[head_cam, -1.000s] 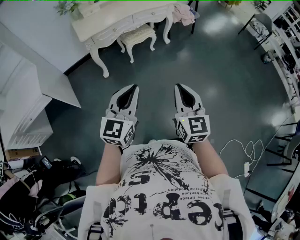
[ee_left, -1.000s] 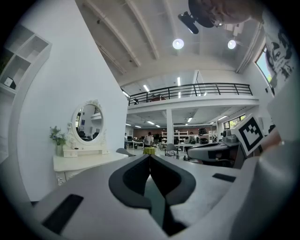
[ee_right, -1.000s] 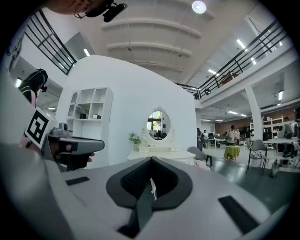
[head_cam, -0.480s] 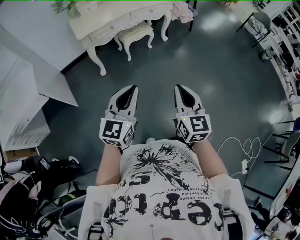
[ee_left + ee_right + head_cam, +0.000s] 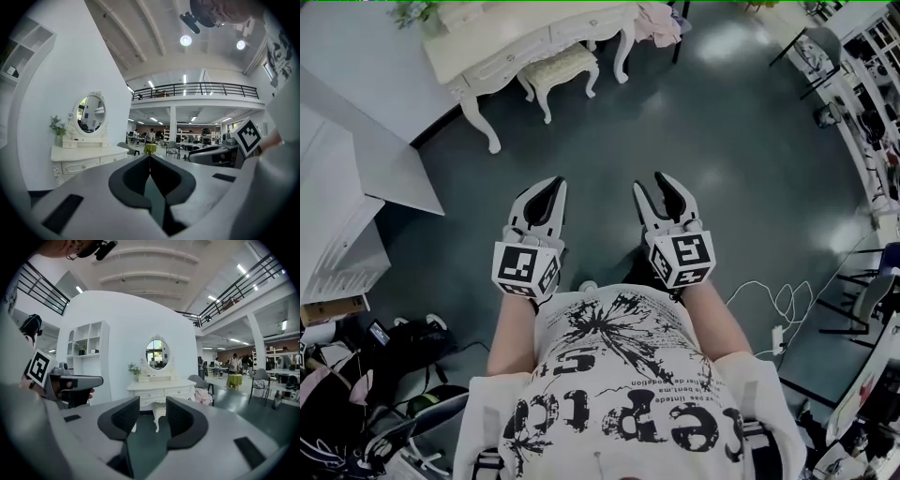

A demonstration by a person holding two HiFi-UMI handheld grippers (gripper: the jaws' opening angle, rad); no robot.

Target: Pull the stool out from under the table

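Note:
The cream padded stool (image 5: 562, 66) stands tucked under the white dressing table (image 5: 502, 58) at the far top left of the head view, across open dark floor from me. Both grippers are held in front of my chest, far from it. My left gripper (image 5: 551, 187) is shut with nothing in it; its tips meet in the left gripper view (image 5: 150, 157). My right gripper (image 5: 659, 185) has its jaws opening, with only air between them. In the right gripper view the stool (image 5: 158, 408) shows through the gap of the right gripper (image 5: 153, 404), below the table (image 5: 161, 387).
A white shelving unit (image 5: 347, 216) runs along the left. Dark bags (image 5: 384, 347) lie at the bottom left. A white cable and power strip (image 5: 778, 314) lie on the floor to the right. A chair with pink cloth (image 5: 661, 23) stands right of the table.
The right gripper's jaws have parted; one second ago they were together. Both grippers have shifted a little left and down in the head view. The left jaws stay shut.

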